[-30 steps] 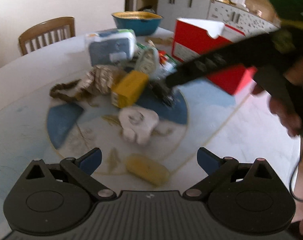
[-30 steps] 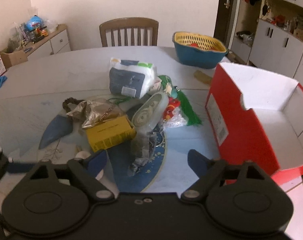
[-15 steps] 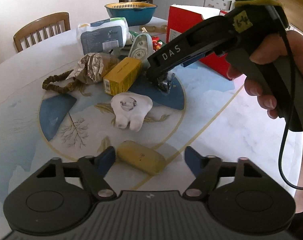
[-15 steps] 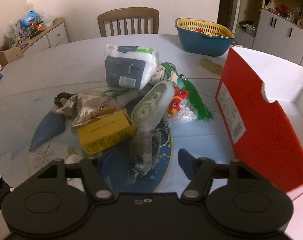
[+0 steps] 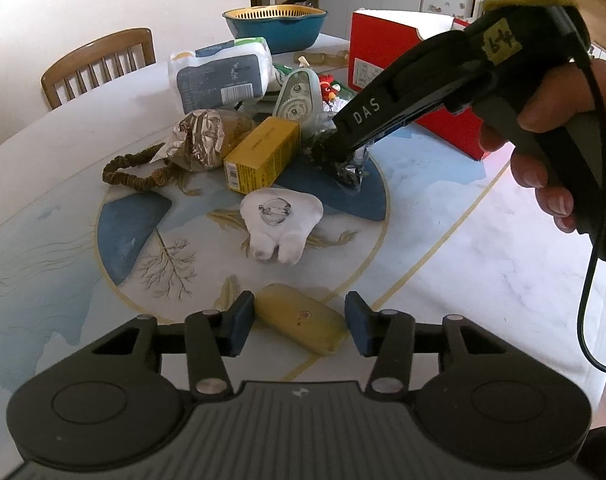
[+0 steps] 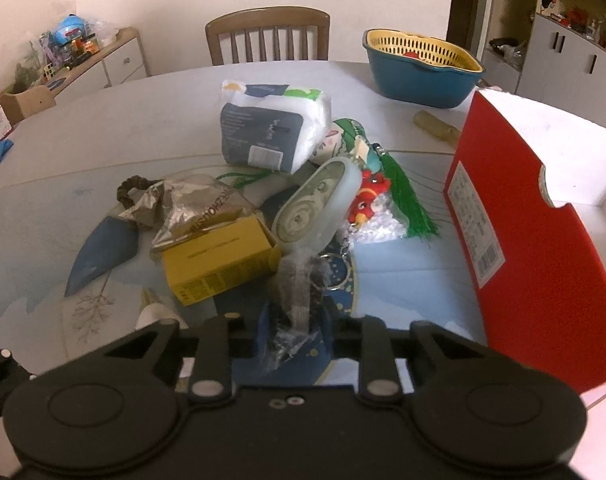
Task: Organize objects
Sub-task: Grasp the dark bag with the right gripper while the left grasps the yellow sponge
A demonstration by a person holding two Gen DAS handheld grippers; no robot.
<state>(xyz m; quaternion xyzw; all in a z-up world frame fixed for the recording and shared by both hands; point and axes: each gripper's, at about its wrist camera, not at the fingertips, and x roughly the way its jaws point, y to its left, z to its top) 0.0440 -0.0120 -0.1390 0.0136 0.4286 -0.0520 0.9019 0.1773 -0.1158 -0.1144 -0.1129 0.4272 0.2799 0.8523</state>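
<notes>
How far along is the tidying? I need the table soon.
Nothing looks put away: the red box shows empty. In hand: the left gripper's jaws are closing around the yellow soap, the right gripper's on a clear plastic bag. Left: tissue pack, yellow carton, foil packet, white tooth-shaped holder.

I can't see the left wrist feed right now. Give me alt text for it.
The left gripper has its jaws closing around a yellow soap-like bar on the patterned table. Beyond it, the right gripper bites into a small clear plastic bag beside a yellow box, with a red box behind.
</notes>
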